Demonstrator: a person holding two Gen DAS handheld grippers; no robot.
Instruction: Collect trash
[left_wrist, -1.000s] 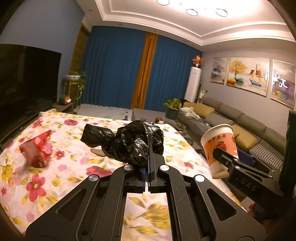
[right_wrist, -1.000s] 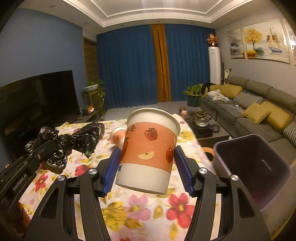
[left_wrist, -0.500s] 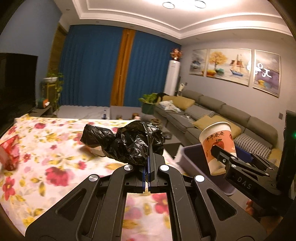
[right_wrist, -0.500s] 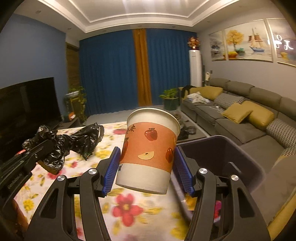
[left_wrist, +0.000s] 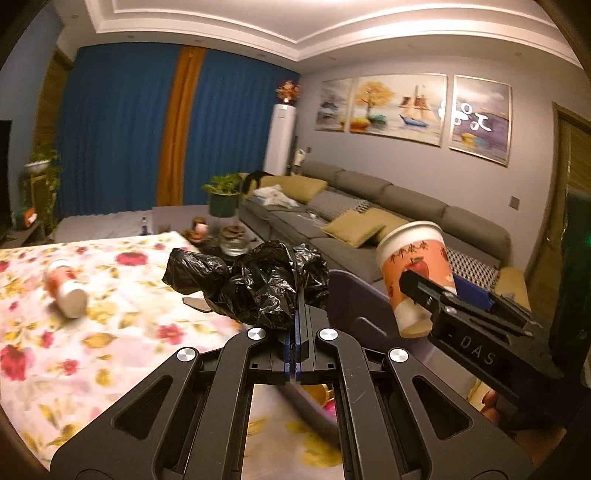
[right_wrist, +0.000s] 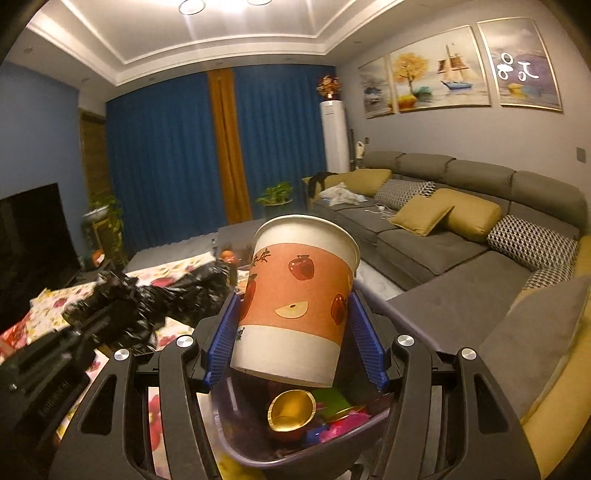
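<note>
While your table (left_wrist: 92, 332) with its flowered cloth lies to the left, the purple bin (right_wrist: 236, 435) sits beside it, directly under your right gripper (right_wrist: 293, 325), whose fingers clamp an upright paper cup (right_wrist: 295, 295). Your left gripper (left_wrist: 297, 332) is pinched tight on a crumpled black bag (left_wrist: 258, 288). Another cup (left_wrist: 66, 291) lies on the cloth.

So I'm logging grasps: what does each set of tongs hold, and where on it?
Left tongs pinch a crumpled fold of the black bag. Right tongs clamp the paper cup by its sides, low on the body.
</note>
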